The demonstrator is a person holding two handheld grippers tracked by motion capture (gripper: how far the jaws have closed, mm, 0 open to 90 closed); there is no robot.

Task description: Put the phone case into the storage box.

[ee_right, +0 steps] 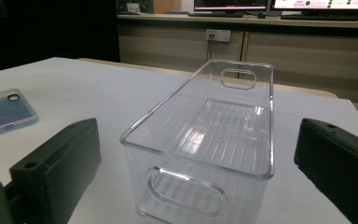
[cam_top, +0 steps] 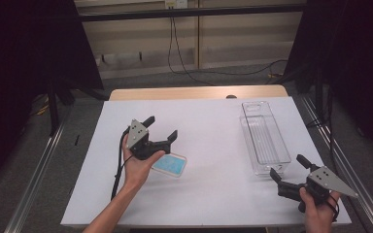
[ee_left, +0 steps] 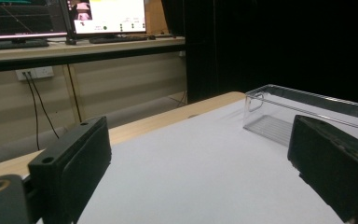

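A clear plastic bin point(cam_top: 264, 137) lies lengthwise on the right half of the white table point(cam_top: 204, 121), empty, with a handle slot in each end. A blue phone case point(cam_top: 170, 164) lies flat left of centre. My left gripper point(cam_top: 161, 127) hovers open just behind and left of the case, jaws pointing toward the far right, nothing between them. Its own view looks across bare table to the bin point(ee_left: 307, 116). My right gripper point(cam_top: 288, 167) is open at the bin's near end, jaws wide to either side of the bin point(ee_right: 209, 140). The case point(ee_right: 4, 112) lies at that view's left.
The wooden table edge point(cam_top: 199, 92) runs along the far side. Metal rails point(cam_top: 39, 165) flank the table on the floor. Black curtains hang at both sides. Cables point(cam_top: 184, 63) trail on the floor behind. Monitors point(ee_left: 107, 16) stand on a desk beyond.
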